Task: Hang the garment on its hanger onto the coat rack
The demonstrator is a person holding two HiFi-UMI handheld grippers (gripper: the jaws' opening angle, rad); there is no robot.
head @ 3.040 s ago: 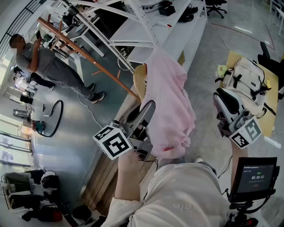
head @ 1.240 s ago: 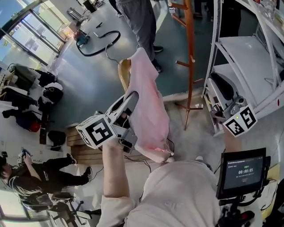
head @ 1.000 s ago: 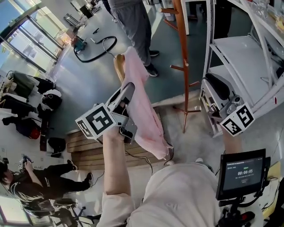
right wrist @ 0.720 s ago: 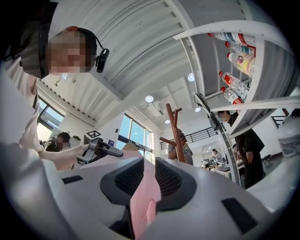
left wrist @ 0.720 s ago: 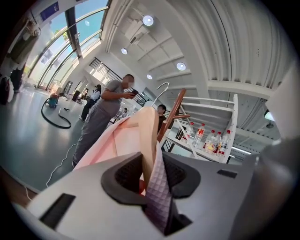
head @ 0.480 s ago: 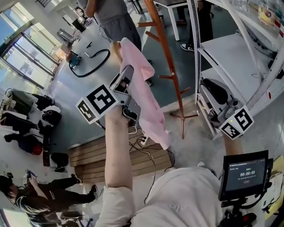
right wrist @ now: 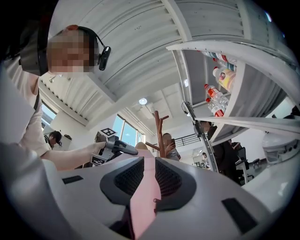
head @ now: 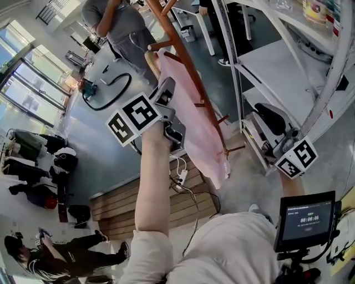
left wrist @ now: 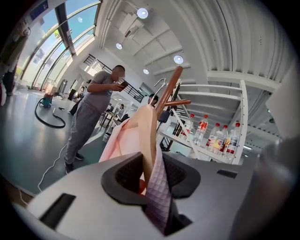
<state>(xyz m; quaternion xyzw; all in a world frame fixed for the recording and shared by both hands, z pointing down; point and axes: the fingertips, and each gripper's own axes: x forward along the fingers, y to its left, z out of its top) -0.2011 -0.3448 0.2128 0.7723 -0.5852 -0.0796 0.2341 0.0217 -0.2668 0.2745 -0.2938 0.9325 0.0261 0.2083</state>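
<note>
- at 12 o'clock in the head view, the left hand-held gripper (head: 166, 91) is clamping the wooden hanger (head: 151, 60) carrying the pink garment (head: 194, 122), just beside the coat rack (head: 176, 44).
- at 3 o'clock, the right hand-held gripper (head: 262, 115) is hanging with jaws together, apart from the garment.

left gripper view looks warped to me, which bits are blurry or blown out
Left gripper view: heavy fisheye bend with black corners; the left gripper and the garment clamped in it are soft, the coat rack beyond is sharper; ceiling lights glare white. Head view: shelf posts bow too.
</note>
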